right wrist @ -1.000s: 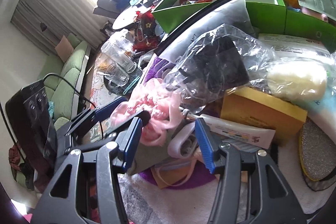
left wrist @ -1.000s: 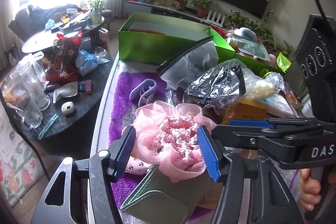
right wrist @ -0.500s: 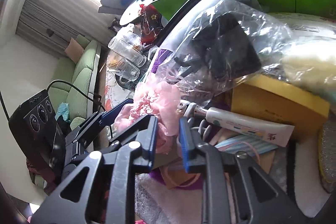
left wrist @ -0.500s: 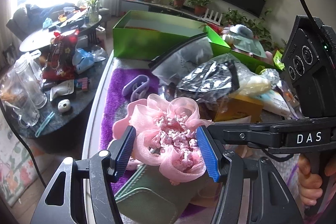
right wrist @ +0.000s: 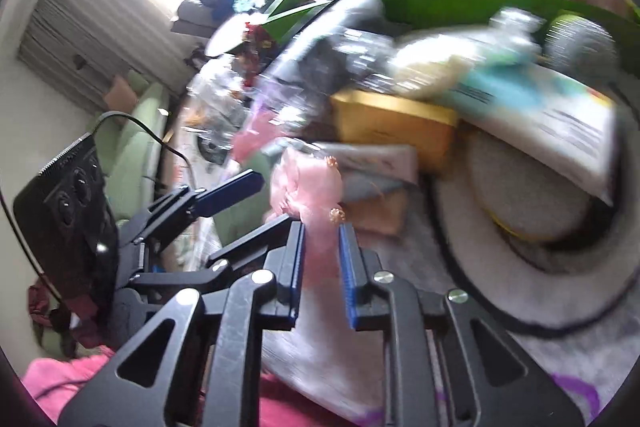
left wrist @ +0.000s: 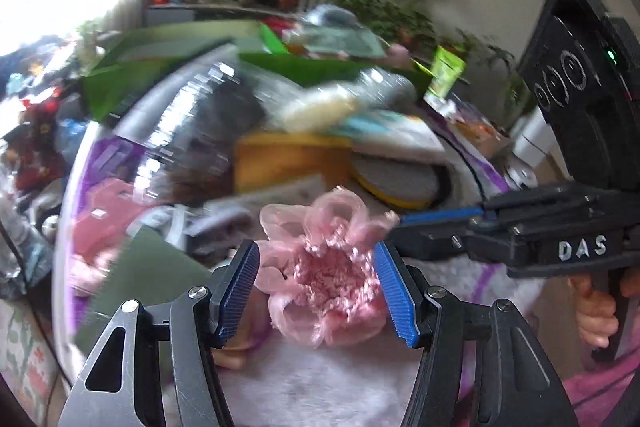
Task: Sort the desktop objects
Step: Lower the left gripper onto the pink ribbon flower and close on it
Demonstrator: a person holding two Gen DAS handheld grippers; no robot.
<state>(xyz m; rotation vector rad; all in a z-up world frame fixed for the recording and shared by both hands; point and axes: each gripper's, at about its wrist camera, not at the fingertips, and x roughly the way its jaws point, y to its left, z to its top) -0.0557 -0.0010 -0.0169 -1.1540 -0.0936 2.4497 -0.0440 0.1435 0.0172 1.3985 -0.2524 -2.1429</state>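
Note:
A pink gauze flower (left wrist: pixel 324 275) hangs between the blue pads of my left gripper (left wrist: pixel 316 255), which is shut on it above a white fluffy mat (left wrist: pixel 320 379). My right gripper (right wrist: pixel 322 227) comes in from the right and pinches a fold of the same flower (right wrist: pixel 308 183) between nearly closed pads. Its jaws are opening slightly, with the gauze still between them. In the left wrist view its blue fingertip (left wrist: pixel 440 217) touches the flower's right edge. Both views are blurred by motion.
Behind the flower lie a yellow box (left wrist: pixel 292 163), a round grey pad with a yellow rim (left wrist: pixel 396 179), plastic bags and a green box (left wrist: pixel 132 67). A dark green wallet (left wrist: pixel 152 267) lies to the left. A hand (left wrist: pixel 592 311) holds the right gripper's handle.
The right gripper closed from wide open onto the flower's edge. Both grippers then carried the flower to the right, off the green wallet and over the white mat.

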